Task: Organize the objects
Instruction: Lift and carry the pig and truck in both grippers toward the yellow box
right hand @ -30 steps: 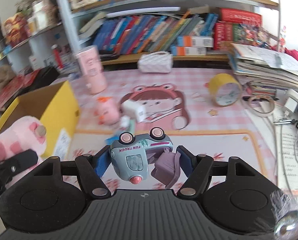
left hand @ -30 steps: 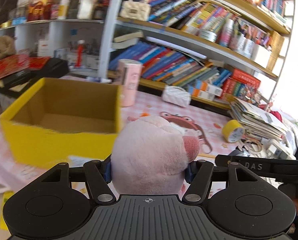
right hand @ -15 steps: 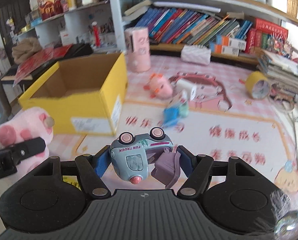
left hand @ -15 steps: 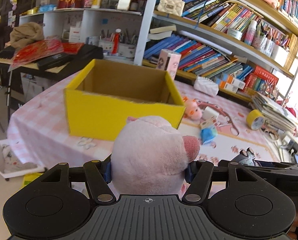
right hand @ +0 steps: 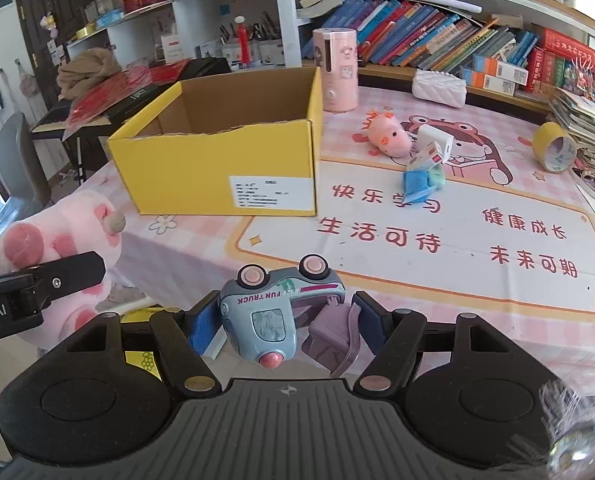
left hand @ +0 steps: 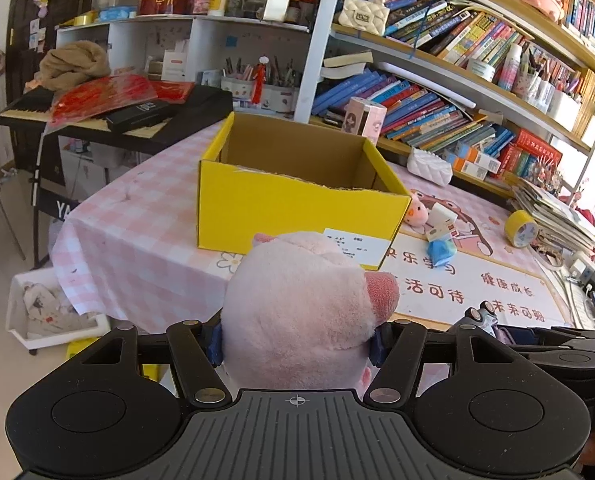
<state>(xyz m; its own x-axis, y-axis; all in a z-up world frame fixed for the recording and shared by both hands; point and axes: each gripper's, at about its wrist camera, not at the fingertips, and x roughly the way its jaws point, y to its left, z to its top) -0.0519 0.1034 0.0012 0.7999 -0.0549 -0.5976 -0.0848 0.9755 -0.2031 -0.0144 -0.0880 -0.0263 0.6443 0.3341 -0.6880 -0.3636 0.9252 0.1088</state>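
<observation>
1. While both loads hang short of the surface (right hand: 437,280), the yellow box (left hand: 297,200) lies ahead, open side up.
2. Left tongs (left hand: 297,340) clamp the pink plush pig (left hand: 297,312), seemingly the nearer.
3. Right tongs (right hand: 285,324) clamp the toy truck (right hand: 273,308).

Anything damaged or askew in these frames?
Yes. The yellow cardboard box has a ragged, torn top edge on its near wall. The blue toy truck sits upside down, wheels up, in the right gripper.
</observation>
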